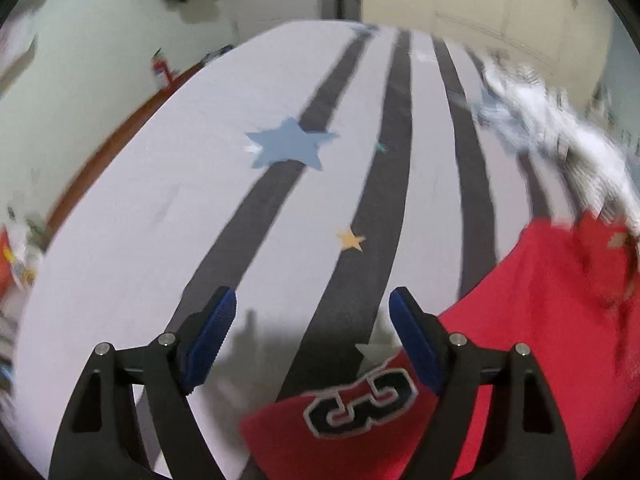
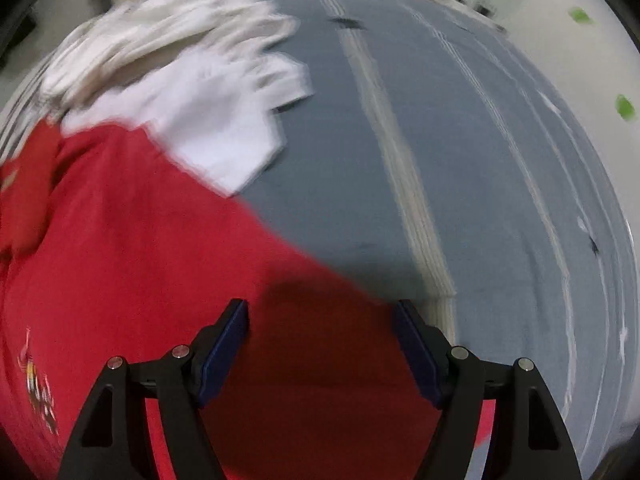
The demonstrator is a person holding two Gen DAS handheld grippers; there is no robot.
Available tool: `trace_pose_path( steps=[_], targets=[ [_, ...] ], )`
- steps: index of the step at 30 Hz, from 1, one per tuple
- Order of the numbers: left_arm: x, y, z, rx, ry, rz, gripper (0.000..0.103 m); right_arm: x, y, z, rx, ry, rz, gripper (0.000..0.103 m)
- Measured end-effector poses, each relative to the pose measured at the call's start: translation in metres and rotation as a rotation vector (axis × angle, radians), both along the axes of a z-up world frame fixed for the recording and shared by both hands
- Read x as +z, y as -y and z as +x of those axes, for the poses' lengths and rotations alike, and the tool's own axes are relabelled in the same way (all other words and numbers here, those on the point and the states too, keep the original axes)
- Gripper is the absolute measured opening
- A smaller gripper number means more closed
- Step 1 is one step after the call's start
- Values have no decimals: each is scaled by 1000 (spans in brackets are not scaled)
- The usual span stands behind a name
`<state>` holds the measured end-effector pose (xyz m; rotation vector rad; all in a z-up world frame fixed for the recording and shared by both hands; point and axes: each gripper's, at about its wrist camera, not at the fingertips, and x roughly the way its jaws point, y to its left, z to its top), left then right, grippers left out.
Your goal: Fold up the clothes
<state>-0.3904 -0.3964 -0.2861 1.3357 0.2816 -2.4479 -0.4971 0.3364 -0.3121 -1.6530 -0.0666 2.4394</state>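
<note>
The left gripper [image 1: 312,308] stands with jaws wide apart and nothing between them, above the striped bedsheet [image 1: 132,240]. The red shirt [image 1: 532,340] fills the lower right of that view, its number patch [image 1: 362,404] low between the fingers. The right gripper [image 2: 322,316] also gapes, hovering over the same red shirt [image 2: 160,260]; whether its pads touch cloth cannot be told. A blurred white clothes pile [image 2: 188,68] lies at the upper left, partly under red fabric.
</note>
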Motion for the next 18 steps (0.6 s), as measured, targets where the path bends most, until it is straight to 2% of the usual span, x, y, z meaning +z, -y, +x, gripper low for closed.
trace_pose_path(
  steps=[3, 6, 10, 14, 18],
  targets=[
    [16, 11, 27, 16, -1, 52, 77, 24, -3, 8, -17, -68, -9, 70],
    [24, 19, 65, 48, -7, 96, 77, 46, 13, 27, 29, -112, -44, 71],
    [16, 24, 105, 104, 16, 180, 77, 66, 47, 66, 72, -152, -127, 72],
    [-5, 24, 130, 142, 60, 231, 77, 57, 87, 93, 115, -141, -151, 72],
    [-18, 31, 141, 162, 66, 286, 77, 39, 109, 119, 87, -77, -191, 72]
  ],
)
